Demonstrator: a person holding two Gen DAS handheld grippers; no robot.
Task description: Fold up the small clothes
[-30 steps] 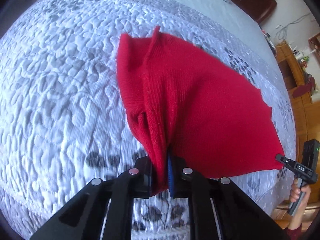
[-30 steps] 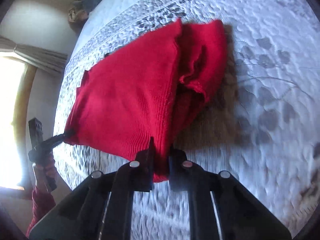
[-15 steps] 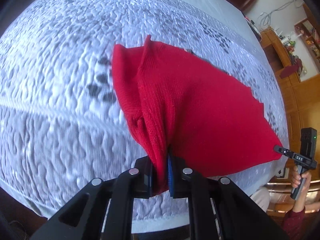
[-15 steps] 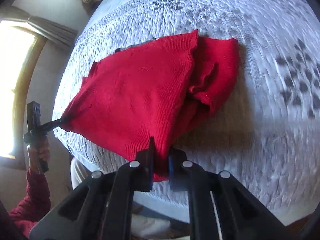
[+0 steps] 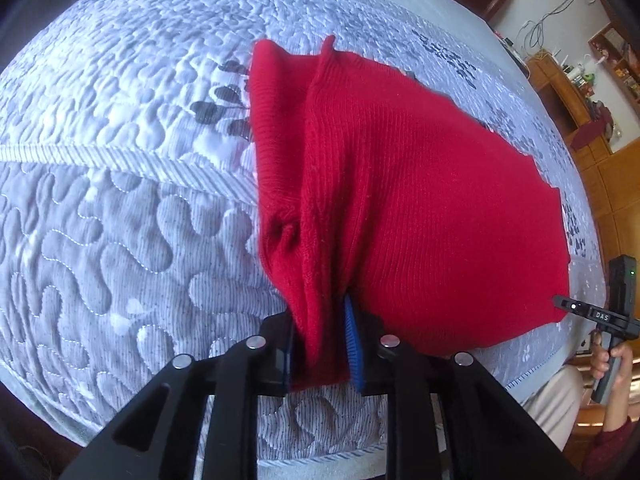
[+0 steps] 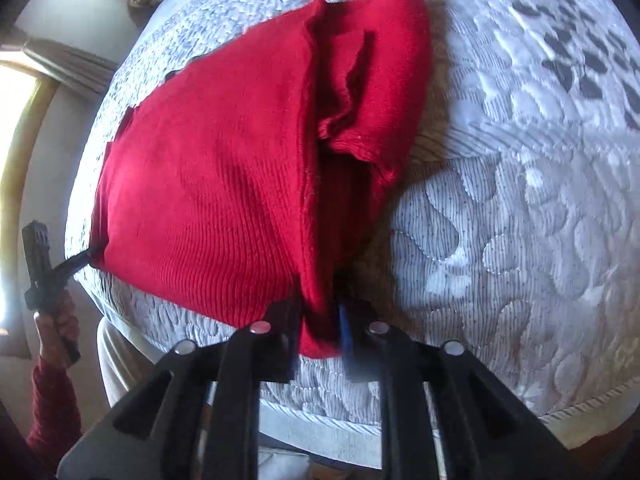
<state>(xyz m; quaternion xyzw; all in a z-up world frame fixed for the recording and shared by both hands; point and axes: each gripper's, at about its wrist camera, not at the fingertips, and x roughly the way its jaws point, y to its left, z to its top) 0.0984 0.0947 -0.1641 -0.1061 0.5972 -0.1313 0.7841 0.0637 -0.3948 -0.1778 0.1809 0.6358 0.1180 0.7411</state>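
Now the left gripper [image 5: 320, 344] is seen pinched on one corner of the red ribbed knit garment [image 5: 400, 200], and the right gripper [image 6: 320, 332] is clamped on the other. One garment is counted, stretched between two grippers above the near edge of the white quilted bedspread [image 5: 120, 220], its far end draped on it. Both corners should be kept level and taut, then laid forward together for a clean fold.

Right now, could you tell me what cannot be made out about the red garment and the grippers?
- Red knit garment: its type and underside are hidden in both views by its own folds.
- Left gripper: the pinched edge is hidden between the closed fingers.
- Right gripper: likewise.
- Quilted bedspread: its near edge is hidden by the gripper body.
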